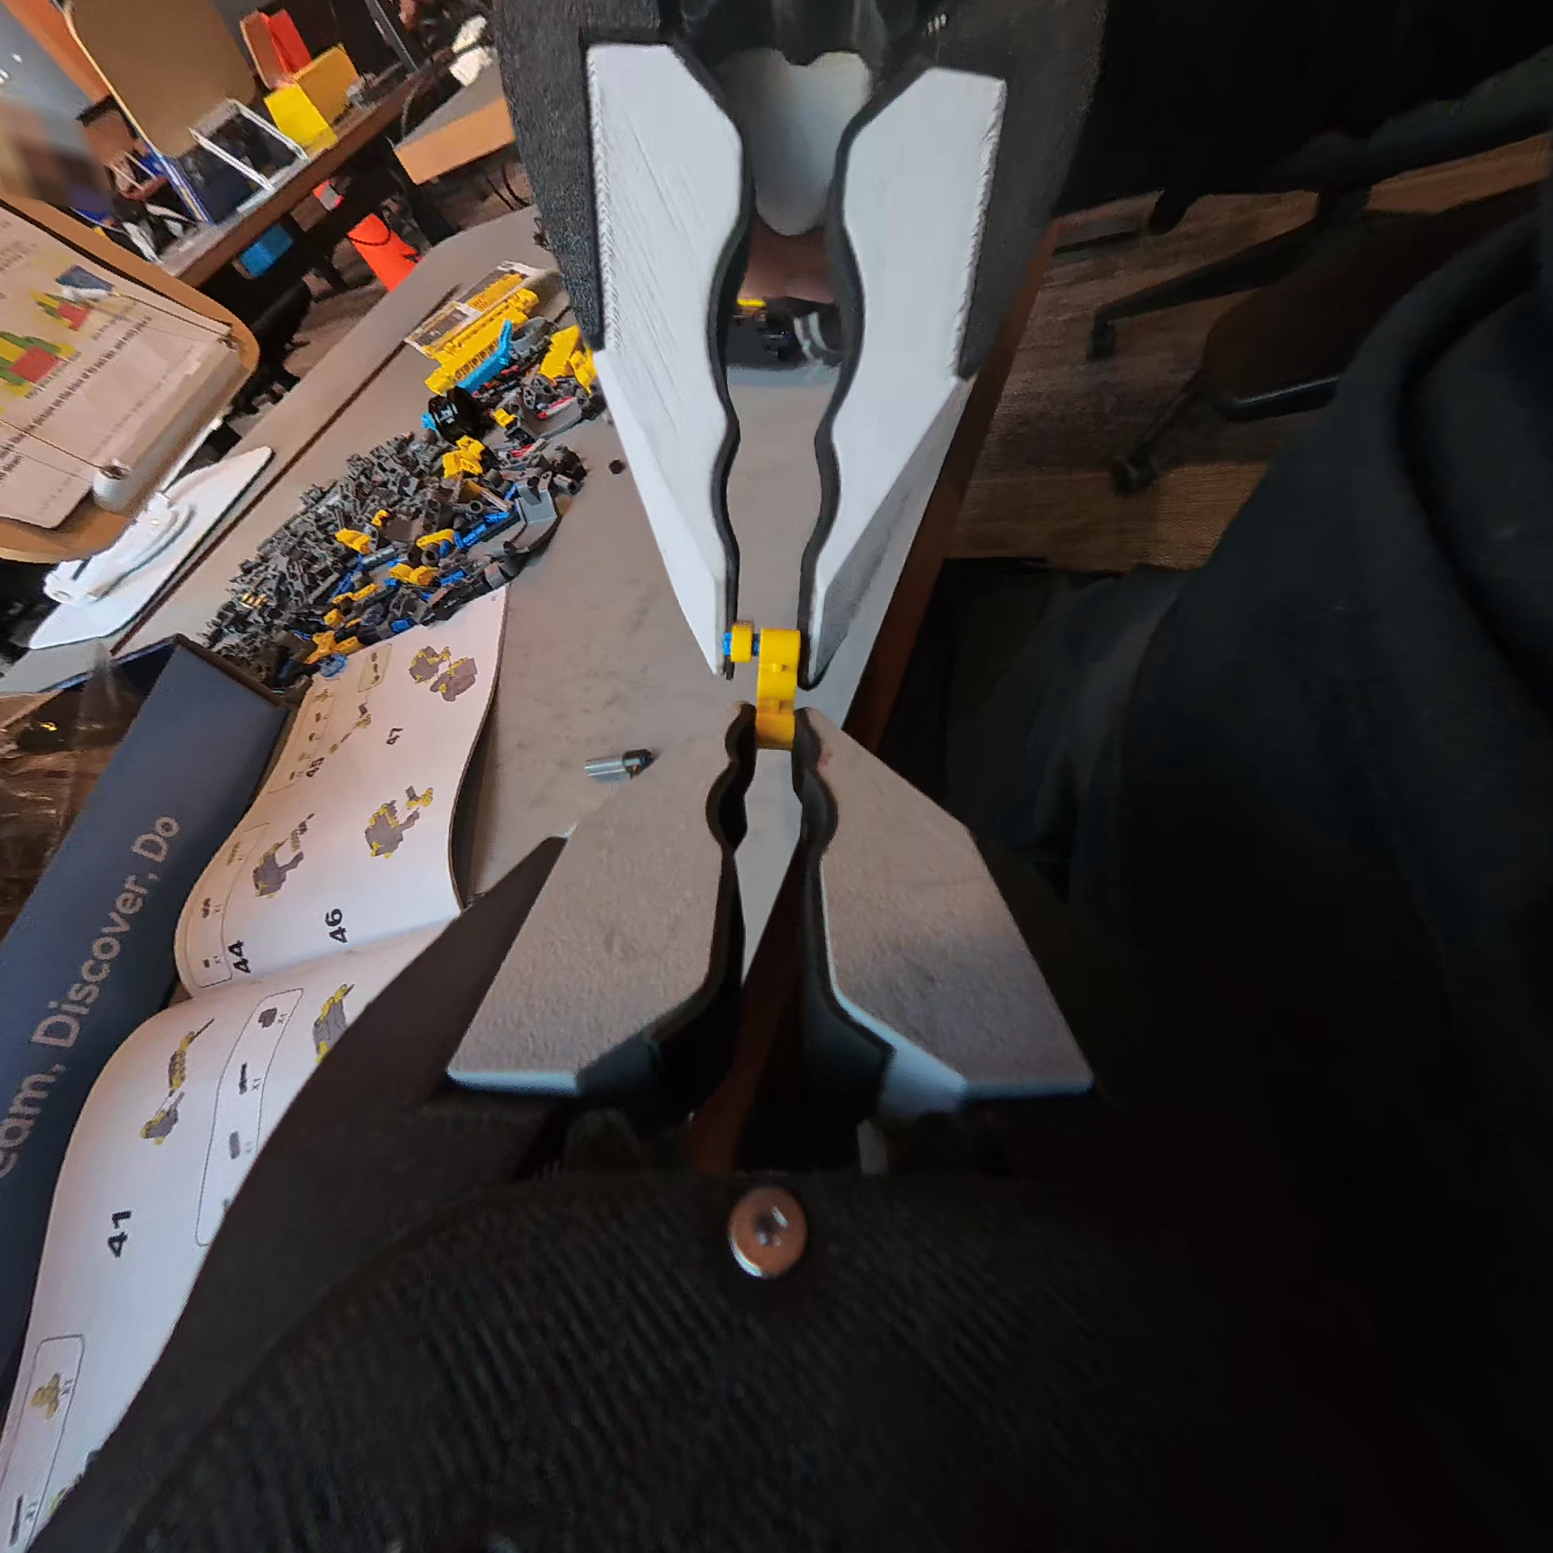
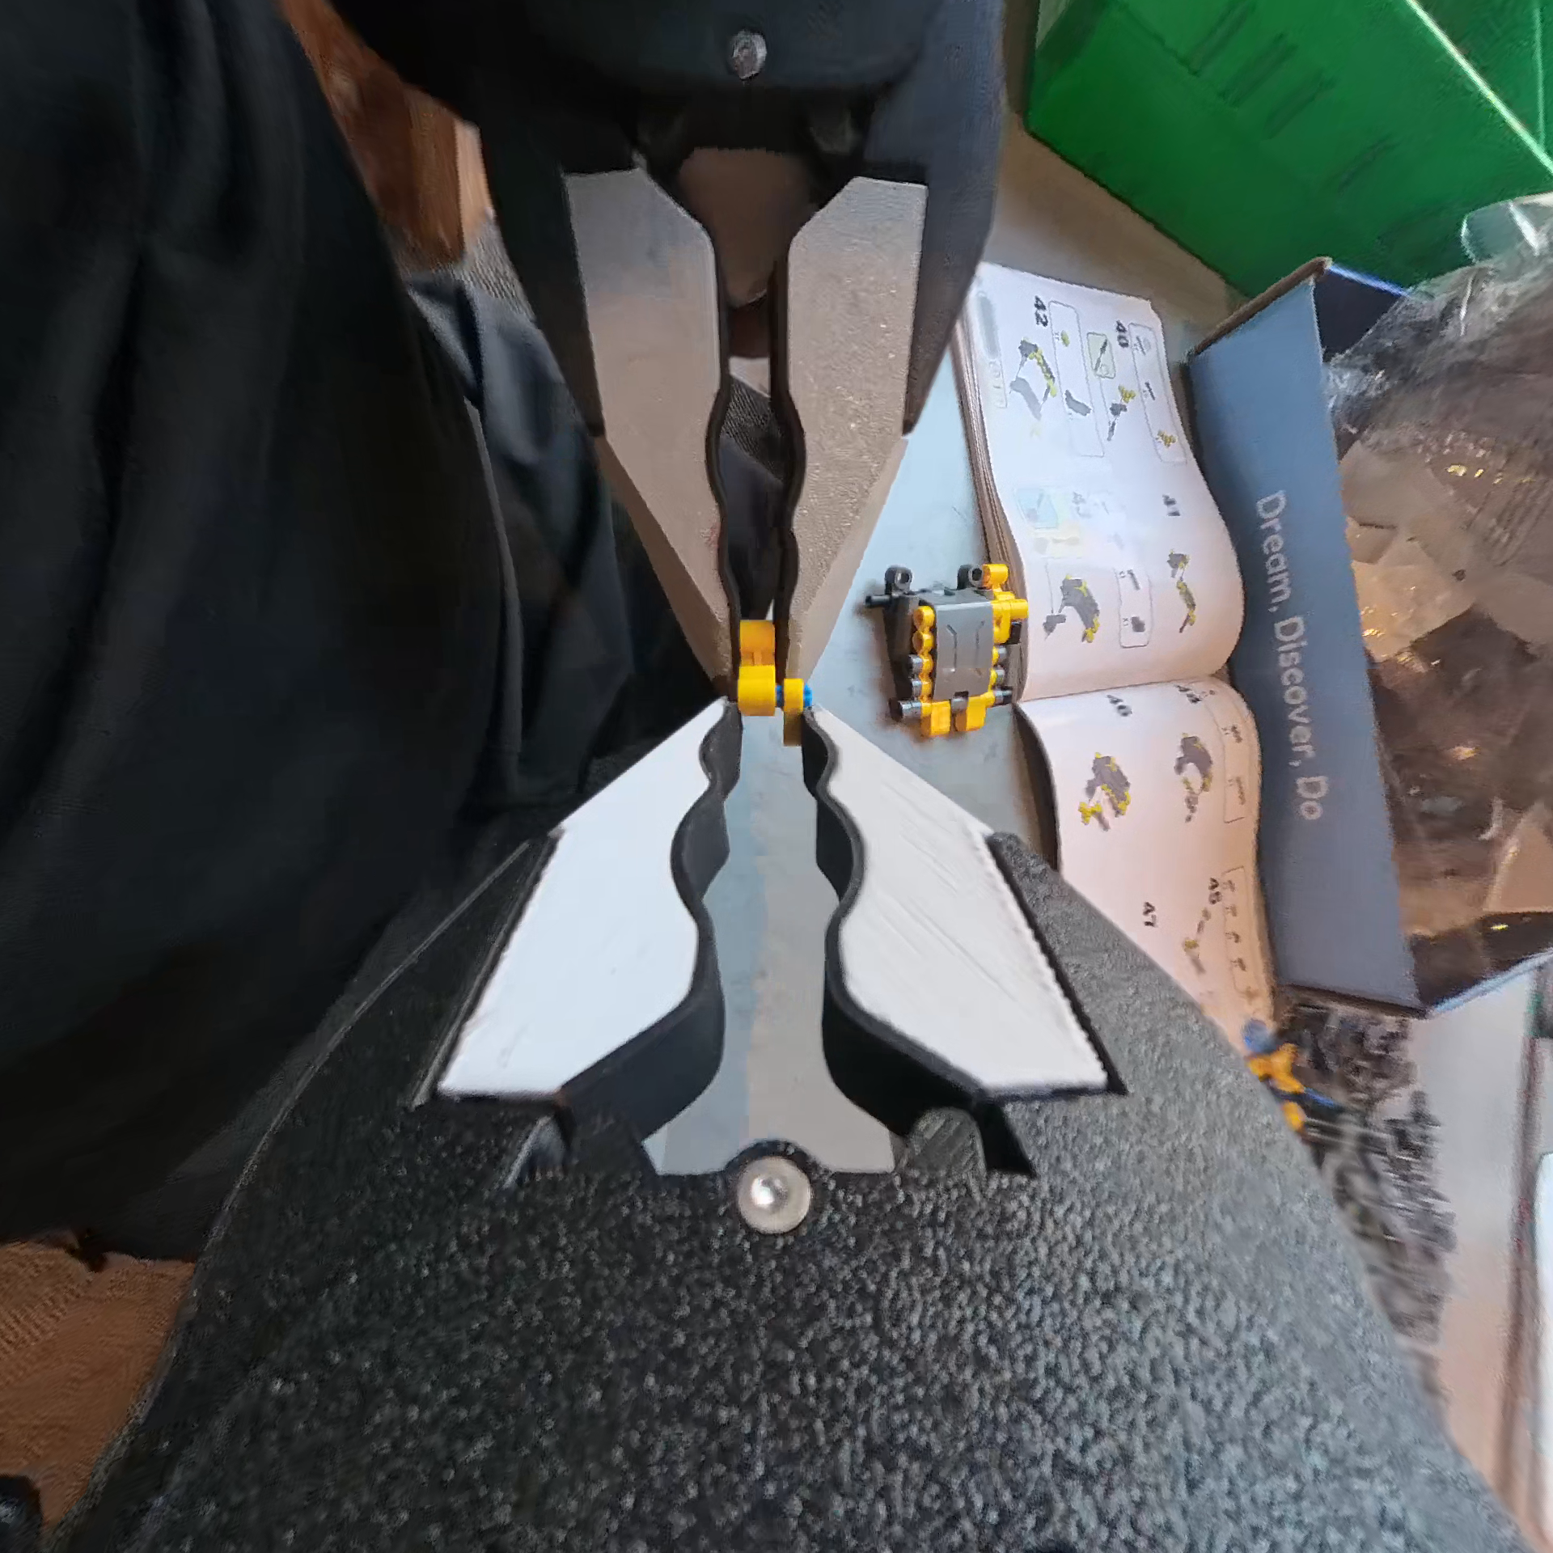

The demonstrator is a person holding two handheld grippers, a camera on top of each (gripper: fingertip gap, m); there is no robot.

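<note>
Here, the yellow connector (image 1: 775, 685) sits pinched between your two grippers, tip to tip above the table's (image 1: 588, 655) near edge. Your left gripper (image 1: 773, 724) clamps its lower end. Your right gripper (image 2: 771, 716) is closed on the small yellow bush (image 2: 792, 696) and blue pin, already seated against the connector. A built yellow-grey module (image 2: 954, 647) lies beside the open booklet (image 2: 1118, 546); loose parts (image 1: 403, 538) remain heaped farther off.

A workroom: desks (image 1: 353, 143), an office chair (image 1: 1218, 370) (wheeled), bricks (image 1: 378, 538) beside a manual (image 2: 1118, 538).
</note>
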